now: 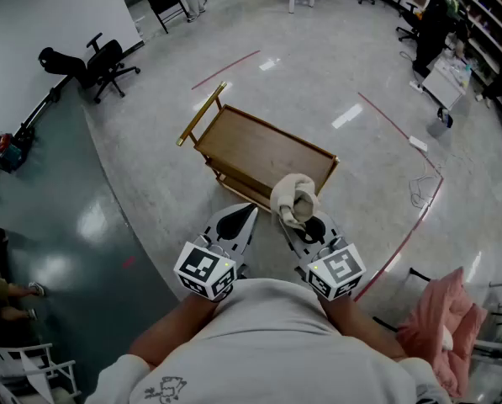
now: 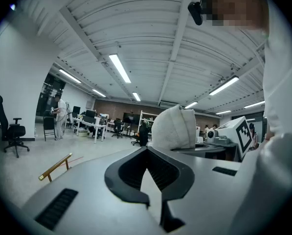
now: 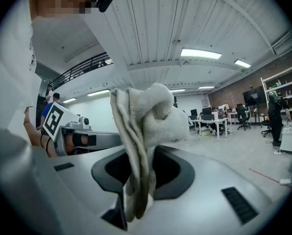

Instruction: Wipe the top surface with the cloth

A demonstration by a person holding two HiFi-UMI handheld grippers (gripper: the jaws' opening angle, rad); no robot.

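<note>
Right gripper (image 3: 140,153): jaws clenched on the cloth (image 3: 148,114). The off-white cloth is pinched in folds between the jaws. Its bunched bulk stands up above and beyond the jaw tips, and a short end hangs back into the jaw throat.

Left gripper (image 2: 146,151): jaws closed together, with nothing between them. The cloth shows just to its right, ahead of its tips.

Both grippers are held close before the person's chest, side by side and a little apart.

The wooden cart (image 1: 255,146) lies ahead of and below both grippers, its top surface bare. Its gold handle (image 1: 202,114) is at the far left end, forward-left of the left gripper. In the head view the cloth overlaps the cart's near edge; contact cannot be confirmed.
</note>
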